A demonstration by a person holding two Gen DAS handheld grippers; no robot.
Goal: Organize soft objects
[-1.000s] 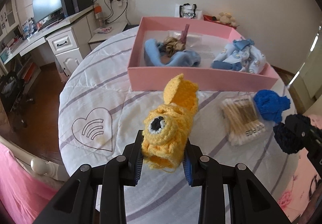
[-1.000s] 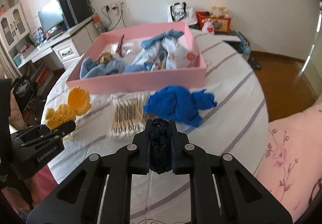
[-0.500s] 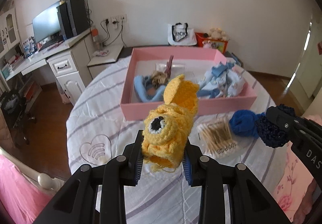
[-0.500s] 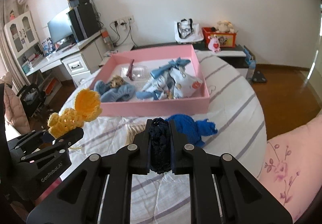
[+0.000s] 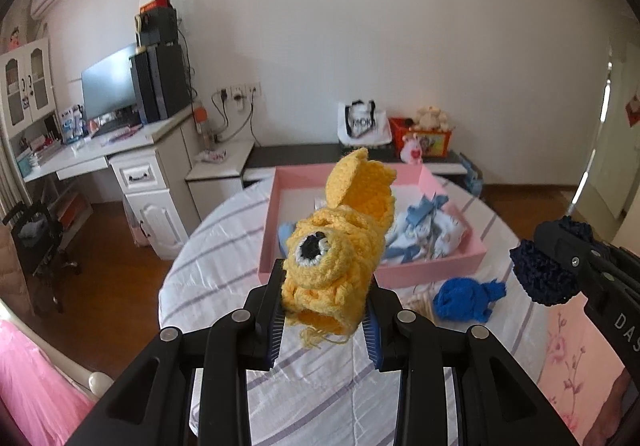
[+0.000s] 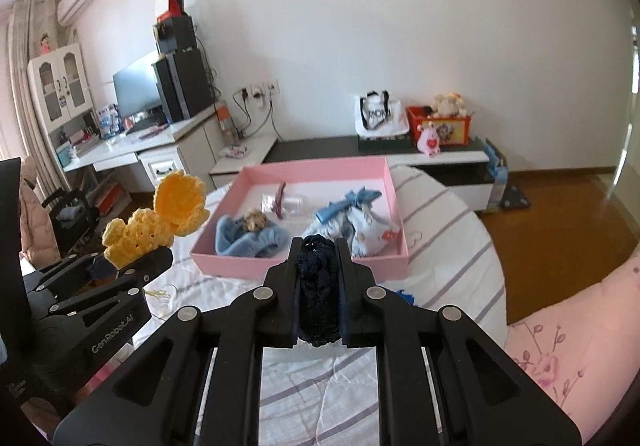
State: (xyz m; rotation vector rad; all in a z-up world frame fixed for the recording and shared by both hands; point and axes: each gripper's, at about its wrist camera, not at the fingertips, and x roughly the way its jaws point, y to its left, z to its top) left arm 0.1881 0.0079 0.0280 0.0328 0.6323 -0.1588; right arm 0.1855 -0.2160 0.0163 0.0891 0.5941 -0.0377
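Left wrist view: the left gripper point(image 5: 325, 316) pinches the yellow crochet toy point(image 5: 336, 258) between its fingers point(image 5: 276, 320), same grip as a second ago. What changed is height. A second ago the toy sat low over the table point(image 5: 224, 258), in front of the pink box point(image 5: 432, 272); now it is lifted well clear, the table has dropped away in frame, and the toy overlaps the box interior. The right gripper point(image 5: 560, 266) has risen with it at the right edge, clamped on a dark navy knit piece point(image 5: 540, 278). The blue crochet item point(image 5: 464, 296) lies on the table just in front of the box, with the cotton swab pack point(image 5: 420, 296) beside it, mostly hidden.

Right wrist view: the right gripper point(image 6: 319, 288) has its fingers point(image 6: 290, 286) pressed on the dark navy knit piece point(image 6: 318, 286), grip unchanged, also raised from table level. The pink box point(image 6: 300, 268) sits ahead and below, holding a blue fabric bundle point(image 6: 248, 238), a patterned cloth bundle point(image 6: 360, 224) and a clear packet point(image 6: 290, 201). The left gripper point(image 6: 128, 258) with the yellow crochet toy point(image 6: 156, 221) shows at left, off the table.

Judgement: both pickups are done, both items in carry toward the box; release over it looks like the next step. Blue crochet item not yet sorted.
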